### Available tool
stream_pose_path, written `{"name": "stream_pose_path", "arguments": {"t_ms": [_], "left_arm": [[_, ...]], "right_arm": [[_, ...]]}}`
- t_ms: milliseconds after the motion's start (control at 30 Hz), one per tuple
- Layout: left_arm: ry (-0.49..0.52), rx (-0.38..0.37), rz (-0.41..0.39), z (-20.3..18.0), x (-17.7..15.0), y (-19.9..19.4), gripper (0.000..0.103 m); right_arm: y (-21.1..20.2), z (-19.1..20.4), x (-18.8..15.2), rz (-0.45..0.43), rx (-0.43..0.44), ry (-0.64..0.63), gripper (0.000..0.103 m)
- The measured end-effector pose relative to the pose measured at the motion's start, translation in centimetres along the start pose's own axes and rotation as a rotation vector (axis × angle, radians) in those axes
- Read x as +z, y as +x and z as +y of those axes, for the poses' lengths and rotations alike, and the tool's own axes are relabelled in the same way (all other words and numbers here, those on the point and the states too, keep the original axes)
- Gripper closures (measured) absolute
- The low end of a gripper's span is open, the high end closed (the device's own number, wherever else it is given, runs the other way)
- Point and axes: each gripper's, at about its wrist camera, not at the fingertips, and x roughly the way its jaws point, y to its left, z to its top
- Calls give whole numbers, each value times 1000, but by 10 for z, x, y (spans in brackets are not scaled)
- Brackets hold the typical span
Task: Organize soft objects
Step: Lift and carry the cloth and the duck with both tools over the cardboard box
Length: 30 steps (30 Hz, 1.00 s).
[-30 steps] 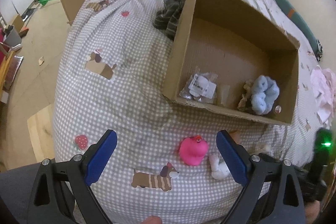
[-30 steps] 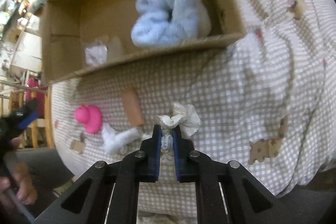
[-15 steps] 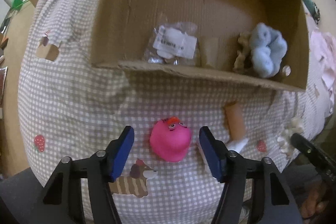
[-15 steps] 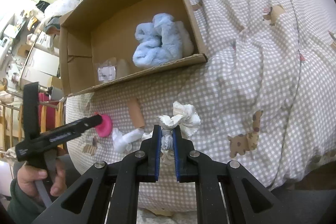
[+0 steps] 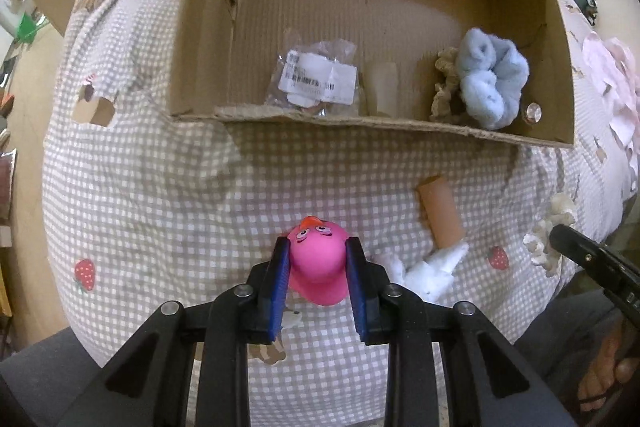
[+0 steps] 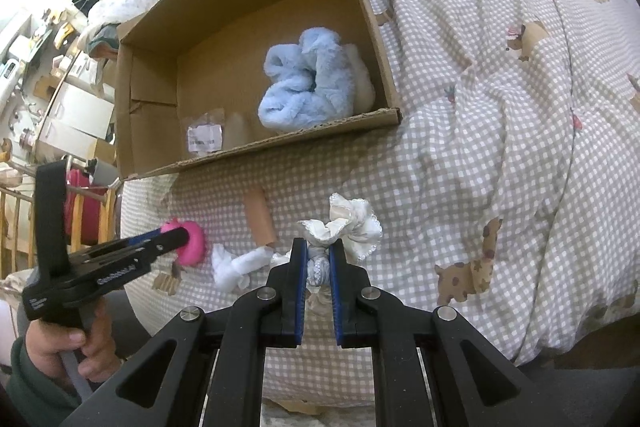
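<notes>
My left gripper (image 5: 318,259) is shut on a pink rubber duck (image 5: 318,265) on the checked bedcover, just in front of the cardboard box (image 5: 400,125). The duck also shows in the right wrist view (image 6: 191,242), with the left gripper (image 6: 176,237) on it. My right gripper (image 6: 318,259) is shut on a white frilly scrunchie (image 6: 348,223) and holds it in front of the box (image 6: 256,151). Inside the box lie a fluffy blue scrunchie (image 5: 490,83), a beige scrunchie (image 5: 444,83) and a plastic packet (image 5: 316,77).
A tan cylinder (image 5: 440,215) and a white cloth piece (image 5: 428,269) lie on the bedcover (image 5: 160,187) between the grippers. A pink cloth (image 5: 616,79) lies at the right. Furniture and floor show at the far left, beyond the bed edge.
My left gripper has moved in over the pink duck and shut on it. My right gripper stays shut on the white scrunchie and has pulled back a little from the box.
</notes>
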Motion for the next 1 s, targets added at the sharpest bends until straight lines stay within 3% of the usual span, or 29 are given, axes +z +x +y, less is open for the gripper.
{"name": "stream_pose_path", "arguments": {"t_ms": [267, 400, 567, 733, 1000], "left_arm": [[-66, 33, -39, 26, -19, -21, 78], [-116, 105, -114, 50, -26, -40, 78], [-134, 67, -239, 49, -24, -92, 78], [-99, 41, -373, 33, 4, -143, 78], [-27, 61, -529, 9, 57, -184, 78]], "right_arm": [[-3, 12, 0, -11, 46, -6, 91], [-7, 24, 1, -37, 57, -27, 91], [-29, 31, 3, -129, 91, -58, 91], [-70, 44, 17, -226, 107, -96, 91], [-119, 61, 51, -356, 155, -123, 91]]}}
